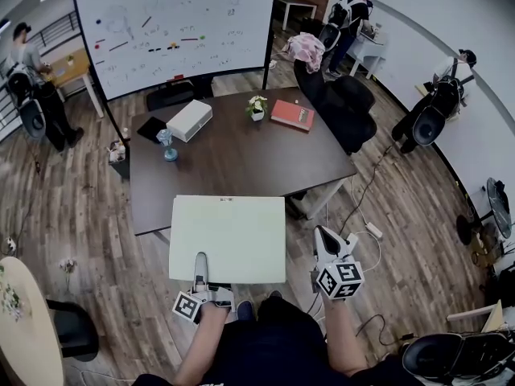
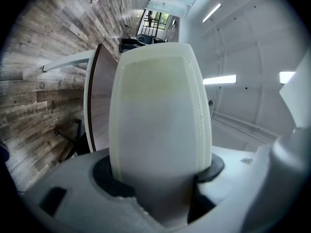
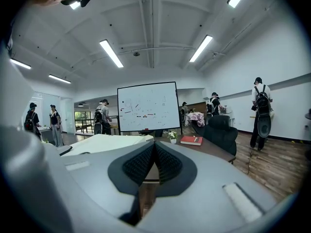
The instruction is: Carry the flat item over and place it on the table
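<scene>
The flat item is a pale, rectangular board (image 1: 229,227), held level in the air with its far edge over the near edge of the dark brown table (image 1: 241,163). My left gripper (image 1: 201,270) is shut on the middle-left of the board's near edge, one white finger (image 2: 160,120) lying across the top. My right gripper (image 1: 325,236) hangs to the right of the board, apart from it, jaws shut (image 3: 154,148) with nothing between them. In the right gripper view the board (image 3: 104,142) shows at the left, the table (image 3: 214,152) beyond.
On the table's far half lie a red book (image 1: 292,114), a white box (image 1: 190,120), a small flower pot (image 1: 257,108) and a blue object (image 1: 167,145). A black office chair (image 1: 342,107) stands at its right, a whiteboard (image 1: 177,22) behind. Several people stand around the room's edges.
</scene>
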Tool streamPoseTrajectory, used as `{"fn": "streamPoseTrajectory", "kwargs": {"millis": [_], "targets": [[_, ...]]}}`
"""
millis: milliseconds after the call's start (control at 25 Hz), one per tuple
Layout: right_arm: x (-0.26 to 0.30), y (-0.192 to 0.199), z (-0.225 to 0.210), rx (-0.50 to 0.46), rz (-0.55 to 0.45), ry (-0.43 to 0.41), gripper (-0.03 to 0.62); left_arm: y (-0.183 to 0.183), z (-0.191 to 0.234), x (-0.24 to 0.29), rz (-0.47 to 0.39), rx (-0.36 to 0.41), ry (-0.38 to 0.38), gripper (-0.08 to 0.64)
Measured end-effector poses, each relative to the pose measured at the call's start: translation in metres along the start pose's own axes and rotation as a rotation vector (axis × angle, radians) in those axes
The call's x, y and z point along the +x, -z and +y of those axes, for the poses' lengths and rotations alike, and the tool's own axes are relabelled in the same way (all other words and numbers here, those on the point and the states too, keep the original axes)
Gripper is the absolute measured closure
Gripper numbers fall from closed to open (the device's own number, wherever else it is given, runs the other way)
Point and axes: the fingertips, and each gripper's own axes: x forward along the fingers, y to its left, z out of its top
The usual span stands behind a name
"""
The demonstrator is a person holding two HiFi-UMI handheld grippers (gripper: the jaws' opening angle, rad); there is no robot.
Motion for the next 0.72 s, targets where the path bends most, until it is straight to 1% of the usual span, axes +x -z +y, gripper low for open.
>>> {"fn": "streamPoseTrajectory", "kwargs": {"millis": [200,400,600,720], "targets": [[0.014,0.004,-0.015,0.013,0.002,0.011,0.584,0.007,0.007,0.017,0.012,0.000,-0.008,0.264],[0.048,0.006,-0.019,0.020,0.008,-0.026,0.584,0.005,0.013,0.040,0.000,0.012,-0.011,0.264],[0.081,-0.004,-0.025,0.021,0.001,-0.053,0.584,0.004,0.015,0.063,-0.011,0.022,-0.008,0.263],[0.102,-0.007,-0.033,0.015,0.003,-0.070,0.584,0.005,0.023,0.084,-0.026,0.021,-0.016,0.264]]}}
